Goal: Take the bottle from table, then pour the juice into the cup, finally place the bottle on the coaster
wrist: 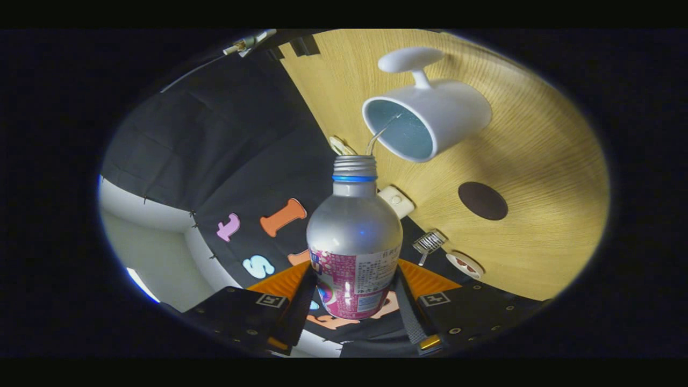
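Right, gripper [352, 301] is clamped on the bottle [353, 242]: I see both fingers pressed against the labelled lower body, one per side. Bottle sits between the fingers, silver body, pink-and-white label, blue ring under the threaded neck. Cap is off, mouth open.

Whole view is rolled, so the tabletop [537, 161] runs at a steep tilt past the bottle; bottle is tipped toward the cup. Thin stream of liquid [382, 131] leaves the bottle mouth and arcs over the rim into the white cup [430, 121], just beyond the neck. Cup interior looks pale blue, some liquid in it; can't tell the level. Cup handle points away from the bottle.

Dark round coaster [482, 200] lies on the wood beside the cup, apart from it, nothing on it.

Along the table edge nearest the fingers: a small white block [396, 200] right by the bottle's shoulder, a small metal mesh piece [429, 242], and a round white-and-red item [465, 264]. Can't identify those.

Booth cloth wall [215, 161] fills the far side opposite the table.
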Tool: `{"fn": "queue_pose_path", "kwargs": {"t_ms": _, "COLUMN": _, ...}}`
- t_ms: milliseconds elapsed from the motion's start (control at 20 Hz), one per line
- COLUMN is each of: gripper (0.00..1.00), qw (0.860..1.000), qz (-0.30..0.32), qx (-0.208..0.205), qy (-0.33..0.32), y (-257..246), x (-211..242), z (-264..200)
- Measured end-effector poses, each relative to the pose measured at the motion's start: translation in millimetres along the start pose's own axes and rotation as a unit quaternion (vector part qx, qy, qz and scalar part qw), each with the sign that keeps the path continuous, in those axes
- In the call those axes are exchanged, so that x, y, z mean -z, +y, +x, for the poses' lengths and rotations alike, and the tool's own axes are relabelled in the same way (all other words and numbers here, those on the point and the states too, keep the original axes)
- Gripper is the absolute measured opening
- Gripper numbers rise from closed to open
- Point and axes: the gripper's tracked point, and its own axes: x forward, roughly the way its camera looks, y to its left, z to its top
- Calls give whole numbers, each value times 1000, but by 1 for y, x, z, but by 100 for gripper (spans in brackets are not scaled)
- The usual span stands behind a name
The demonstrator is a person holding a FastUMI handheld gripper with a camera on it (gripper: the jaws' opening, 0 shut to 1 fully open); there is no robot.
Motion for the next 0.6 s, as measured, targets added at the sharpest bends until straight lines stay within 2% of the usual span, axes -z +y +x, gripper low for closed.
{"fn": "queue_pose_path", "kwargs": {"t_ms": 300, "gripper": 75, "qw": 1000, "qz": 11, "qx": 0, "qy": -3, "y": 1, "x": -2, "z": -1}}
{"fn": "queue_pose_path", "kwargs": {"t_ms": 600, "gripper": 75, "qw": 999, "qz": -33, "qx": 21, "qy": -7, "y": -10, "x": -7, "z": 0}}
